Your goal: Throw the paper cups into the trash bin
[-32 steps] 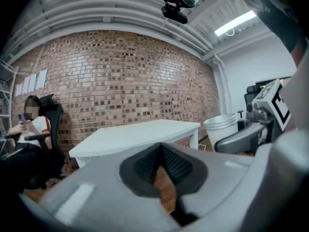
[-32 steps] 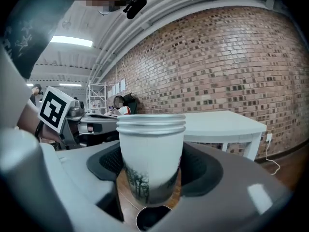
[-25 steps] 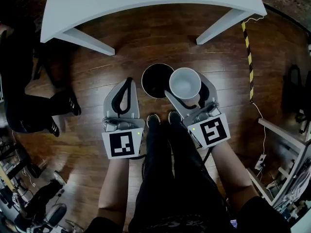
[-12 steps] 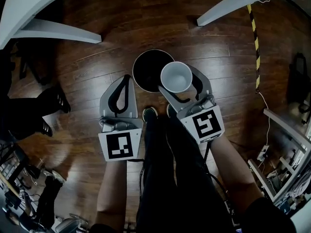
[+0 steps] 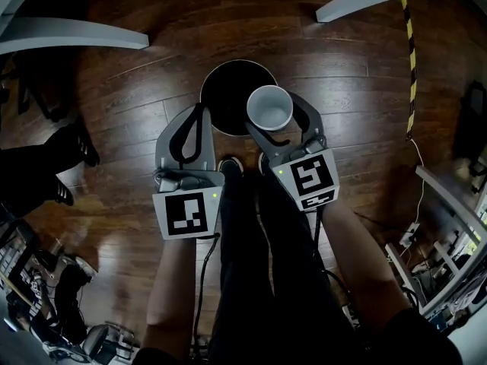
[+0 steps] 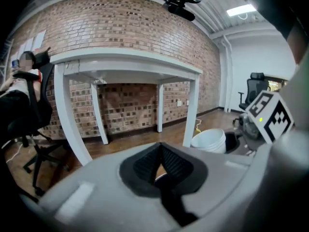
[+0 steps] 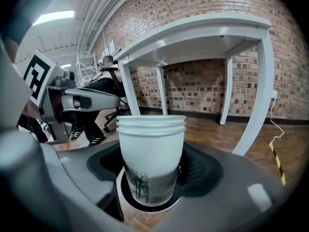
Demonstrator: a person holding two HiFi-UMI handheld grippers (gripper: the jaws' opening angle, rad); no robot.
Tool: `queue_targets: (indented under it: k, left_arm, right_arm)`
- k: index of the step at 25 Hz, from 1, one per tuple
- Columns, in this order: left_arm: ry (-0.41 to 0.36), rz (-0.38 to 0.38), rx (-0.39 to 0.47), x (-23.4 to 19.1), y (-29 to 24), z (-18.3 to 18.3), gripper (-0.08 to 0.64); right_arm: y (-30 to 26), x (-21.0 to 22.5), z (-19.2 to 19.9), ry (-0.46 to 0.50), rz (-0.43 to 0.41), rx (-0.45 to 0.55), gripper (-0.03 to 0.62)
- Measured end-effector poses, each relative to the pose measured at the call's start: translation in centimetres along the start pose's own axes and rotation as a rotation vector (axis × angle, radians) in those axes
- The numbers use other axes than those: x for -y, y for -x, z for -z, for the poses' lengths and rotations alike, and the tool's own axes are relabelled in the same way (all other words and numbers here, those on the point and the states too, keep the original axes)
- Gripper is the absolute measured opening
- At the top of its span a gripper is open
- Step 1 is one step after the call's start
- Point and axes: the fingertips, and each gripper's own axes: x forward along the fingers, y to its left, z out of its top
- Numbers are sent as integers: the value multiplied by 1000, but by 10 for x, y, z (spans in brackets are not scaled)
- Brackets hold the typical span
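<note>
While the jaws of my right hand-held gripper (image 5: 280, 120) are clamped on them, the paper cups (image 5: 270, 107) stand upright, mouth up, nested one in another. The stacked rims look like three, though I cannot count them surely. From the head view they hang over the right rim of the black trash bin (image 5: 221, 90), whose round open mouth shows dark beneath them and to their left. That bin stands on the wooden floor (image 5: 358, 82), just ahead of my shoes (image 5: 229, 166). My left hand-held gripper (image 5: 199, 112) is beside the bin's left rim, its jaws brought together with nothing between them. Farther out, two white table legs (image 5: 72, 35) slant across the floor's far side. A yellow-and-black striped strip (image 5: 412, 59) runs along the right, and a seated person's dark legs (image 5: 46, 166) show at the left.
</note>
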Motion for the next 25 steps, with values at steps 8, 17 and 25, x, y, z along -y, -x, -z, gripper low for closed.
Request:
queue_targets:
  k: [8,17,25]
  left_arm:
    - [53,-8,-35,-7,-11,38,5]
    - [103,-3,-73,-1,-14,74,5]
    - [186,-6,-107,4,-15,98,5]
  right_arm:
    - [-24,1,40,-17,6,-50,336]
    - [-51,-2,94,-32,0,-155,336]
    - [-55,0,117,-84,0,-168,336]
